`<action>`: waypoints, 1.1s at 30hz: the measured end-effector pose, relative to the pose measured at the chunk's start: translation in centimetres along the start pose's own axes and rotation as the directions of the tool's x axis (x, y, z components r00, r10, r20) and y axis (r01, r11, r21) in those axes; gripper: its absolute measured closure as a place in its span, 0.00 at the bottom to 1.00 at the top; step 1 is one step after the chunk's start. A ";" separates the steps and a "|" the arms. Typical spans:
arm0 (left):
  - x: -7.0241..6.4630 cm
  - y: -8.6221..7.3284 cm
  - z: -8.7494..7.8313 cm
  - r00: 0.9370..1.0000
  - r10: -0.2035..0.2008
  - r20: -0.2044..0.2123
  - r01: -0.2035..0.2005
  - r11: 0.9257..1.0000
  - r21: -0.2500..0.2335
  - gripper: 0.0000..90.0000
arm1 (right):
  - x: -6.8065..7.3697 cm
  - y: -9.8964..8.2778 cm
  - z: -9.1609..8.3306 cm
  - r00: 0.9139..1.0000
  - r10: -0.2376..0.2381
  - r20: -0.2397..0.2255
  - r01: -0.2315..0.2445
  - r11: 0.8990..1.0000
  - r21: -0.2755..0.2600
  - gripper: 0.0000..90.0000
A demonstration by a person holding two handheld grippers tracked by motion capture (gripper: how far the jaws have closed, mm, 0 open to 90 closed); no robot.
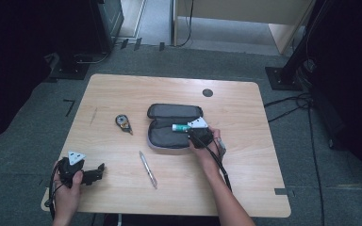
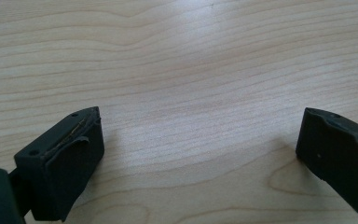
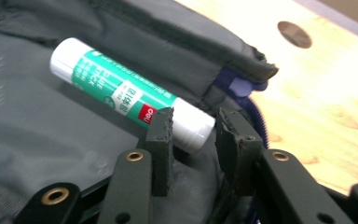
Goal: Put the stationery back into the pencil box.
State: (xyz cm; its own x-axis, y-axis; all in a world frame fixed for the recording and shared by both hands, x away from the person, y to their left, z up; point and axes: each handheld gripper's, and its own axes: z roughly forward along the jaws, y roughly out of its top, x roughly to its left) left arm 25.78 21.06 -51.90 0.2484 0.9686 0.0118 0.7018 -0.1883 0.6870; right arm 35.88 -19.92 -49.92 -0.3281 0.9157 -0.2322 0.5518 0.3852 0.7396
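Where the pale wooden worktop stands on grey carpet, dark equipment and black stands close in at the left and right edges of the room, and cables trail over the floor beside the right-hand stand. The worktop has rounded corners and a small dark round hole near its far edge.

An open grey pencil case lies near the middle of the worktop. A glue stick with a green label and white ends lies inside it, against the fold between the two halves. The right hand-held gripper reaches into the case at the stick's near white end; its jaws stand close together, one pad against the stick's end and the other just beside it, with the stick not clamped between them. The zip's blue edge shows just past the jaws.

The left hand-held gripper rests near the front left corner of the worktop, well apart from the case, its jaws spread wide over bare wood.

A small dark tape dispenser lies left of the case, and a silver pen lies nearer the front edge, between the two hands.
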 end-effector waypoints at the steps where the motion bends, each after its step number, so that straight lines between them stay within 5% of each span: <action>1: 0.0 0.0 0.0 1.000 0.000 0.000 0.000 1.000 0.000 0.01 | -0.1 0.0 0.1 1.000 0.001 0.008 -0.001 1.000 -0.005 0.75; 7: 0.0 0.0 0.0 1.000 0.000 0.000 0.000 1.000 0.000 0.01 | -0.2 0.3 0.1 0.999 0.021 0.034 -0.020 0.999 -0.025 0.70; 17: 0.0 0.0 0.0 1.000 -0.001 0.000 0.001 1.000 0.000 0.01 | -1.4 0.2 -1.9 0.992 0.105 -0.069 -0.110 0.991 -0.078 0.47; 21: 0.0 0.0 0.0 1.000 -0.001 0.000 0.001 1.000 -0.001 0.01 | -2.1 -0.1 -2.8 0.982 0.139 -0.129 -0.151 0.985 -0.087 0.35; 33: 0.0 0.0 0.0 1.000 -0.001 0.000 0.001 1.000 0.000 0.01 | -4.0 -1.9 -5.3 0.977 0.167 -0.130 -0.179 0.980 -0.086 0.03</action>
State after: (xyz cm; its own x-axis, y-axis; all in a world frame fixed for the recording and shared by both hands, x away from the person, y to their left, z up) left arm 25.79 21.05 -51.90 0.2478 0.9688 0.0110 0.7018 -0.1873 0.6873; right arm 32.07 -24.91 -46.98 -0.3280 0.9444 -0.0216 0.5334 0.2040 0.8209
